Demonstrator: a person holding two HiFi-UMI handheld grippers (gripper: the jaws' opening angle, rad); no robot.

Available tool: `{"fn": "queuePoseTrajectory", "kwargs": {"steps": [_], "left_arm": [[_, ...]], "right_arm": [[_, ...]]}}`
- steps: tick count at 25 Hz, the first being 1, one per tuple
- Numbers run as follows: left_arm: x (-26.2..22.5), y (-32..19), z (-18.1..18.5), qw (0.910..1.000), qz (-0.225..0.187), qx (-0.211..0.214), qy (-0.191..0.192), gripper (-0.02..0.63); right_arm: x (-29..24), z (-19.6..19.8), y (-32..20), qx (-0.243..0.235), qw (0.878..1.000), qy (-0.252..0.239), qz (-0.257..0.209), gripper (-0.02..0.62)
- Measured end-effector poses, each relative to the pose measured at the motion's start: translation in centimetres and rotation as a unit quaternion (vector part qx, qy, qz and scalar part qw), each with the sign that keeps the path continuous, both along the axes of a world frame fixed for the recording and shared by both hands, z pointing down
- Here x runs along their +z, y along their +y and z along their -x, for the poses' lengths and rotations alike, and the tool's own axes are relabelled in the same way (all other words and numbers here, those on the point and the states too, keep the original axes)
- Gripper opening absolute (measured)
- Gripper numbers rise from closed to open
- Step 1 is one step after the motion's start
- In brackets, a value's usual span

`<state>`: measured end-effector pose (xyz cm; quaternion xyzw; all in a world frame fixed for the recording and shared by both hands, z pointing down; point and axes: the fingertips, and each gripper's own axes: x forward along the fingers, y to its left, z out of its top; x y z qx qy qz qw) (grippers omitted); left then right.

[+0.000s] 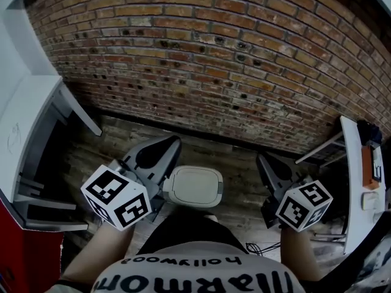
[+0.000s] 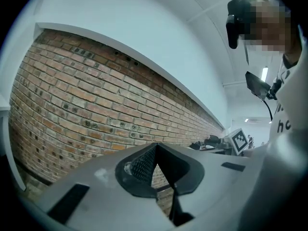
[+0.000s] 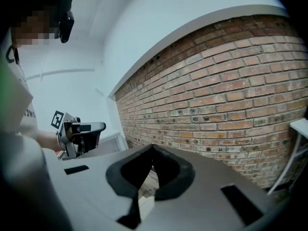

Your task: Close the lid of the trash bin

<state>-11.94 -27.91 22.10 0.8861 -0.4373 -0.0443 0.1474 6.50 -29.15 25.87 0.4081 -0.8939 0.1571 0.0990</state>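
I am looking steeply down at a wooden floor (image 1: 116, 142) running along a brick wall (image 1: 201, 60). At the far left a white shelf unit (image 1: 30, 121) is standing against that wall. Next to it I am holding the left gripper (image 1: 173, 141) low and forward. In its own view the left gripper's (image 2: 155, 146) fingers are pressing tip to tip, with only brick showing through the gap beneath them, so it is carrying nothing.

The trash bin (image 1: 174, 193) is sitting on the floor between my two grippers, just in front of me and just beside the left gripper's jaws. I cannot tell whether they are touching. Its pale lid (image 1: 195, 185) is lying flat across the top, and from above I am reading it as already down, though I cannot tell whether it is fully latched.

The right gripper (image 1: 264, 159) is hovering apart from the bin. Its own view shows the right gripper's (image 3: 153, 148) fingers meeting at the tips, empty too. A white table (image 1: 353, 182) is standing at the far right.

I am judging the closing as done or nearly so, with at most a confirming press left.
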Motion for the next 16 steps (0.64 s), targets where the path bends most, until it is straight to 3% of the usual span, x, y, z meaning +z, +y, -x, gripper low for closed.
{"fn": "queuePoseTrajectory", "kwargs": {"steps": [16], "left_arm": [[-0.2, 0.4, 1.2, 0.9999, -0.007, 0.01, 0.007, 0.008]], "right_arm": [[0.2, 0.7, 0.5, 0.019, 1.0, 0.015, -0.004, 0.009]]}}
